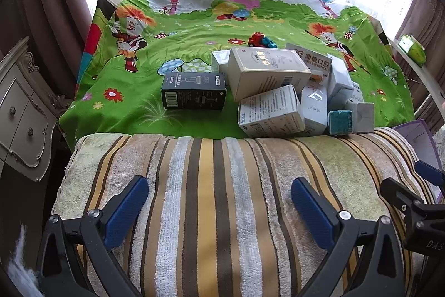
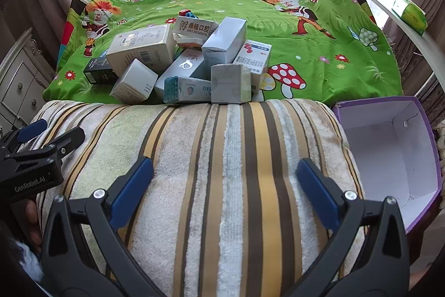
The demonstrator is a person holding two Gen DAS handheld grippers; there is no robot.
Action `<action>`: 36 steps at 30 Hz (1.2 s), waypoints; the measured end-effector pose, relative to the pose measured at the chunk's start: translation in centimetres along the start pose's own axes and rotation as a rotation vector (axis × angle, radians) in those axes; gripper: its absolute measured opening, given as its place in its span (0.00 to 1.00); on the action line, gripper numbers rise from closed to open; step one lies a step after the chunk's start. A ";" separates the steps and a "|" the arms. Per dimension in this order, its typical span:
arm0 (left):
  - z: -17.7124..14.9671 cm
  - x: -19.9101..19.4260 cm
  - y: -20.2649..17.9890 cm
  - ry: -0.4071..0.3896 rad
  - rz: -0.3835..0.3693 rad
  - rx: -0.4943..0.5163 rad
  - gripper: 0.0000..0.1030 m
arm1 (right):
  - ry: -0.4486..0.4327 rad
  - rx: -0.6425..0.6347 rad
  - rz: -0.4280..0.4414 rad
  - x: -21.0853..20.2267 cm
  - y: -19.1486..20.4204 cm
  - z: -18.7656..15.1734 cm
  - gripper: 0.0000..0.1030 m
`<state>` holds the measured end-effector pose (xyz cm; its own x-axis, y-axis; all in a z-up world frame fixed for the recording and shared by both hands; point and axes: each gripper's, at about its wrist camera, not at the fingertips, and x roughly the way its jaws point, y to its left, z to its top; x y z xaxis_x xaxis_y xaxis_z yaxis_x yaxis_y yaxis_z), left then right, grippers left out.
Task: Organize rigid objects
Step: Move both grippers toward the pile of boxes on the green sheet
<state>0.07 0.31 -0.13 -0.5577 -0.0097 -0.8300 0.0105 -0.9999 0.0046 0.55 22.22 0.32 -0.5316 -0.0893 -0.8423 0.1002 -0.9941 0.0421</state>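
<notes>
Both tools hang over a striped brown, yellow and white towel-covered cushion (image 1: 222, 199), side by side. The left tool (image 1: 219, 202) has its blue-padded fingers spread wide with nothing between them; the right tool (image 2: 225, 185) is spread just the same and also holds nothing.

Beyond the cushion, on a worktop draped in a bright green cartoon-printed cloth (image 1: 116, 107), sits a jumbled heap of small cardboard boxes. A black rectangular box (image 1: 193, 91) lies flat at the heap's left edge, touching a large cream box with gold trim (image 1: 267, 71) that rests tilted on top of the others. A white box with dense printed text (image 1: 271, 113) leans against the cushion's far edge, and a small teal-ended box (image 2: 175, 89) lies just beside it. A little red and blue toy car (image 1: 261, 40) stands behind the pile.

An open purple cardboard box with a white inside (image 2: 389, 146) sits to the right of the cushion.
</notes>
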 end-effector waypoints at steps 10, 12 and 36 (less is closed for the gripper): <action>0.3 -0.1 0.0 -0.015 0.001 0.000 1.00 | 0.001 -0.016 -0.022 0.2 0.4 0.1 1.00; 0.5 -0.1 0.1 -0.018 -0.026 -0.001 1.00 | 0.003 -0.018 -0.022 0.3 0.4 0.3 1.00; 7.0 8.0 -0.3 0.197 -0.392 -0.129 0.99 | 0.068 -0.029 0.073 5.0 -2.6 6.3 1.00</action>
<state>-10.19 0.47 -2.81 -0.3718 0.3836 -0.8454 -0.0598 -0.9187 -0.3905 -7.64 23.99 -0.63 -0.4638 -0.1560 -0.8721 0.1612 -0.9828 0.0901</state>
